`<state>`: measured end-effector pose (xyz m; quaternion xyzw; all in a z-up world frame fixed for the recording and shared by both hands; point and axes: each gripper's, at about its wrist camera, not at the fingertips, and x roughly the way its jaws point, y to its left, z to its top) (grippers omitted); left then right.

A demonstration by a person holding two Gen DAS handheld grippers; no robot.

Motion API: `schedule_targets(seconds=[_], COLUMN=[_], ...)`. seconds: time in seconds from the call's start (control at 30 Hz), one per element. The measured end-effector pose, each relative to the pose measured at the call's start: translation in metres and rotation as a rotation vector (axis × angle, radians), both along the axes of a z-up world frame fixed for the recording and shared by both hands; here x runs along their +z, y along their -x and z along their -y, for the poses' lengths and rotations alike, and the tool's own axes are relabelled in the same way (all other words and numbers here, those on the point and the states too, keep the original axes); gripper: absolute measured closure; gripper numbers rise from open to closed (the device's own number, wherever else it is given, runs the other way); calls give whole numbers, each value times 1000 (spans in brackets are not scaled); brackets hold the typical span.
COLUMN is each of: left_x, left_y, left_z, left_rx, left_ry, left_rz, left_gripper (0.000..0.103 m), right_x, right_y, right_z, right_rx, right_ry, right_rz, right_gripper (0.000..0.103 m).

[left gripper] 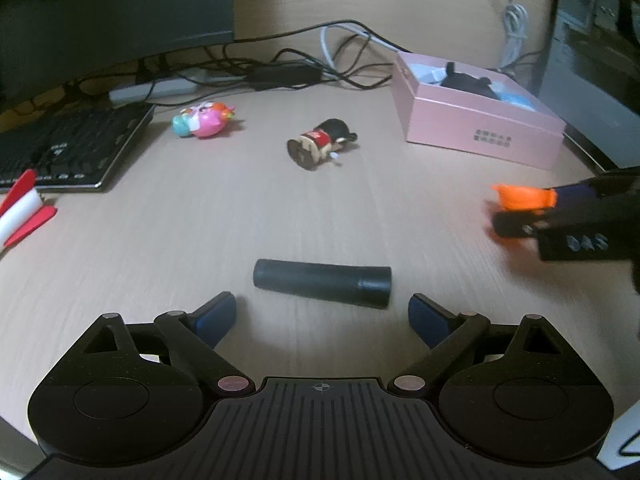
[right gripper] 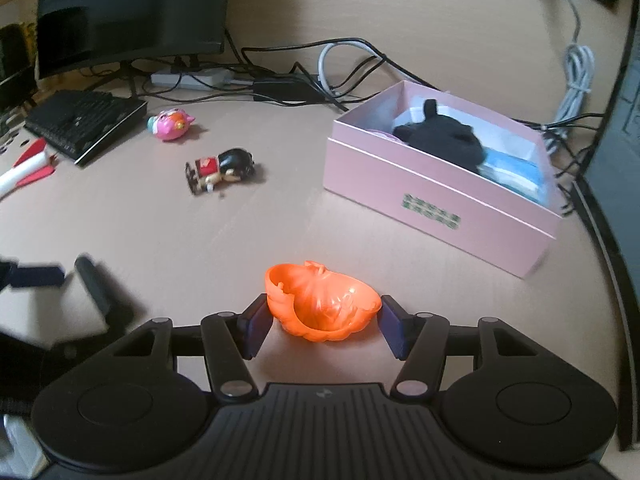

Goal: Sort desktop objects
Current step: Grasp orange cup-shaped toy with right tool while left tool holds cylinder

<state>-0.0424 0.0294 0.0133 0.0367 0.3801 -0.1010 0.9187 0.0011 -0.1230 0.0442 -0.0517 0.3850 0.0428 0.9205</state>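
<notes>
While your right hand-held gripper (right gripper: pixel 322 322) clamps the orange shell (right gripper: pixel 320 304) near the pink box (right gripper: pixel 436 200), your left hand-held gripper (left gripper: pixel 322 314) gapes wide, black cylinder (left gripper: pixel 322 283) lying just beyond its fingertips on the table (left gripper: pixel 200 220).

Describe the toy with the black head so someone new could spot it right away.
Start at the pink box on the desk. Left of it, on open desk, the doll lies on its side. Unlike the pink toy behind it, it has a glossy black head and red body.
</notes>
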Motion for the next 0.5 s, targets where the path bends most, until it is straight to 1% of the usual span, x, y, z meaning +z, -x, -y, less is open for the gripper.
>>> schedule_targets(seconds=[0.1, 0.3, 0.4, 0.43, 0.47, 0.5], left_x=[0, -2, -2, -1, 0, 1], left_y=[0, -12, -13, -12, -11, -9], left_z=[3, 7, 8, 9, 10, 11], left_rx=[-16, -39, -36, -31, -30, -33], left_ry=[4, -42, -39, -38, -39, -40], left_rz=[10, 30, 24, 22, 24, 25], left_gripper=[6, 7, 13, 17, 23, 23], right_x=[-1, -6, -6, -6, -6, -5], right_y=[19, 40, 47, 49, 52, 54], right_z=[1, -1, -2, -1, -1, 0], right_rx=[14, 38, 35, 36, 36, 34], right_ry=[30, 50, 49, 47, 45, 45], right_rz=[0, -9, -4, -3, -2, -1], right_gripper=[45, 45, 45, 45, 45, 45])
